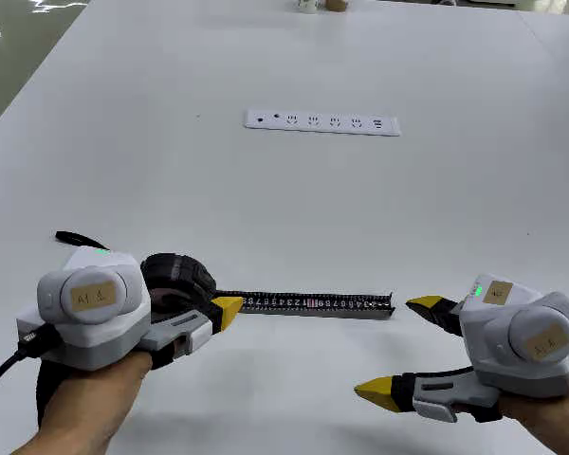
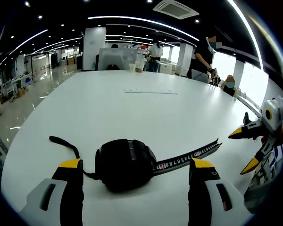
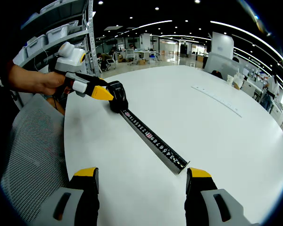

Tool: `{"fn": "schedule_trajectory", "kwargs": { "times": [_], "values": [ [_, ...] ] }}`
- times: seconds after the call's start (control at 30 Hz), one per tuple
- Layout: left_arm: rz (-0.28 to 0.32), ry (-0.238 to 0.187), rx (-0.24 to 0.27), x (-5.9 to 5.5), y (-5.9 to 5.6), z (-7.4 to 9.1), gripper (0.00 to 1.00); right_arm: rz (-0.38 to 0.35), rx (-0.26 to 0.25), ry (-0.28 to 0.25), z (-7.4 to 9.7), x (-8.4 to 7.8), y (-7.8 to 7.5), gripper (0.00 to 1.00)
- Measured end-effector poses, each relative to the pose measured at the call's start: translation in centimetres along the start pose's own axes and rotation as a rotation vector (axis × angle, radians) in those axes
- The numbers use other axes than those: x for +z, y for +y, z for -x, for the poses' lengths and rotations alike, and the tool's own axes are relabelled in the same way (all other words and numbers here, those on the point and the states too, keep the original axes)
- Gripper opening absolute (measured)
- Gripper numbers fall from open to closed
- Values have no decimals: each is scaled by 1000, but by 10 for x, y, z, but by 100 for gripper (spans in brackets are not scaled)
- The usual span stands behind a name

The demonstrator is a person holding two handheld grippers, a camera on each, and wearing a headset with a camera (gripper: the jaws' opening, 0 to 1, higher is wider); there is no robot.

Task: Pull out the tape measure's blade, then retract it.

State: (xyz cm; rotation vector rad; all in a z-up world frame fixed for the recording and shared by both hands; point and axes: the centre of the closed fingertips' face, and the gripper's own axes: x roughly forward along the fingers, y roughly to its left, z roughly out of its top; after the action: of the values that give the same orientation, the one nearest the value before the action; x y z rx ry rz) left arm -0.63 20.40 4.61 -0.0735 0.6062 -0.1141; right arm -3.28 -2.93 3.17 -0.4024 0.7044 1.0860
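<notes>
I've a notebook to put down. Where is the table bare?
Widest bare stretch: table between power strip and blade. A smaller patch lies at the near edge, between left gripper and right gripper. Crowded: around the tape measure case between the left gripper's jaws, and at the blade tip.

Tape measure case [image 1: 177,275] half hidden behind left gripper [image 1: 216,290].
</notes>
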Motion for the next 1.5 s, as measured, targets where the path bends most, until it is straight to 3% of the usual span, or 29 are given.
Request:
{"fn": "schedule_trajectory", "kwargs": {
  "times": [0.53,1.03,1.2,1.5],
  "values": [
    [10,8,25,0,5,-14,78,71,22,48,-5,-5,-28,62],
    [70,50,46,-8,11,-20,67,136,88,96,-19,-13,-44,49],
    [83,45,57,-7,12,-20,65,170,110,107,-25,-16,-47,43],
    [82,61,63,-7,14,-22,63,205,129,126,-33,-17,-54,36]
  ]
}}
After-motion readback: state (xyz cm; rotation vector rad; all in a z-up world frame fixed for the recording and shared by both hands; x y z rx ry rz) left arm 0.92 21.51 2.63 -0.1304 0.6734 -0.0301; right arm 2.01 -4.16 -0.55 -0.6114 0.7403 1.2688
